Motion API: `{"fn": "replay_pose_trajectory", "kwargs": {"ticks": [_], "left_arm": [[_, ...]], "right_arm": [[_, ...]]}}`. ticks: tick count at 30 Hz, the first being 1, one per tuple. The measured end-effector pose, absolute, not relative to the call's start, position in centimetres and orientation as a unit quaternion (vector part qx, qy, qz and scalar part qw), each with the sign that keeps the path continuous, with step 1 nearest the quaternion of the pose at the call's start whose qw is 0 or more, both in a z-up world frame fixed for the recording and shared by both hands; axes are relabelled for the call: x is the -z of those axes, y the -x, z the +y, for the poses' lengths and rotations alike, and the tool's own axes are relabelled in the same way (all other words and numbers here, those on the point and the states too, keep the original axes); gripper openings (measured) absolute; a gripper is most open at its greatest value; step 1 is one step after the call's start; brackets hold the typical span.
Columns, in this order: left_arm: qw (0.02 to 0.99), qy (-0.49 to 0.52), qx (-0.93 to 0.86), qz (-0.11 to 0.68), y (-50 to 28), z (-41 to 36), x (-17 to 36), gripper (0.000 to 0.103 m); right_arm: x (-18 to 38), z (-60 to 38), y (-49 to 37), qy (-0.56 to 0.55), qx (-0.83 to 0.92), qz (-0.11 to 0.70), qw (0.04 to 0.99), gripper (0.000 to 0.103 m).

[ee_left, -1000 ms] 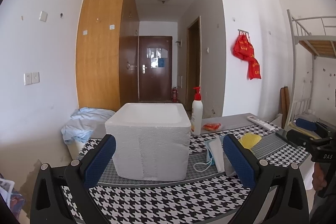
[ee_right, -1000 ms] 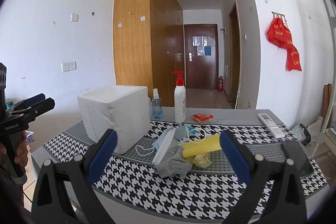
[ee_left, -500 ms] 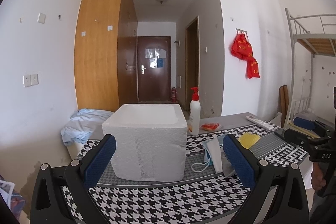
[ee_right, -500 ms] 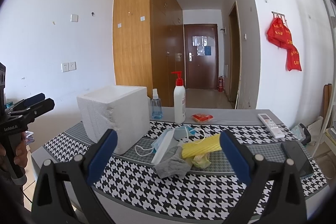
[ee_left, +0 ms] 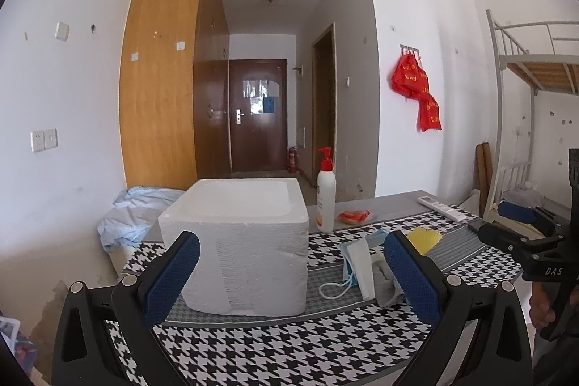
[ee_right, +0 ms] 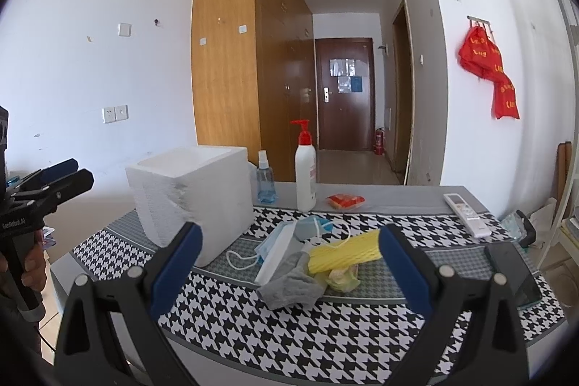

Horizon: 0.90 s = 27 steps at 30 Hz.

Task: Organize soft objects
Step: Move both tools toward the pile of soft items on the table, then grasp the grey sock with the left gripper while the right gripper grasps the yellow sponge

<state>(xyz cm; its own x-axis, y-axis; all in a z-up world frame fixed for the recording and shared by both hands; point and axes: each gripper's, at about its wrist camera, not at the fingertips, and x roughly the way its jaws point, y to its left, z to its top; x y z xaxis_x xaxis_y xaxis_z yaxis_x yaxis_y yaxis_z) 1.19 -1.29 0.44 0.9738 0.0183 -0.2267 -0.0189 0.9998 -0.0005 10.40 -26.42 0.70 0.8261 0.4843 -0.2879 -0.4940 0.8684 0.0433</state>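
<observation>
Both tongs spread, soft pile (ee_right: 307, 263) between right tongs (ee_right: 289, 263), foam box (ee_left: 239, 237) beside

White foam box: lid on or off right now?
Off. The white foam box shows an open top with a recessed rim, and no lid is visible; its contents cannot be seen.

left gripper (ee_left: 289, 272) shifted slightly rightward, foam box (ee_left: 237, 243) now further left in view

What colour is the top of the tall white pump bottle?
Red. The pump bottle has a red pump head on a white body, seen best in the right wrist view.
</observation>
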Motion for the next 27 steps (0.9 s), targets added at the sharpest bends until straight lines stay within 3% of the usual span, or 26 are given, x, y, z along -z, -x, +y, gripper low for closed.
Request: {"fn": "replay_pose_trajectory", "kwargs": {"ticks": [27], "left_arm": [[0.983,-0.004,0.062,0.174,-6.0,-5.1,1.7,0.102]], "right_arm": [[1.7,-27.3,-13.7,0.015,-0.223,0.197,0.955,0.1]]}}
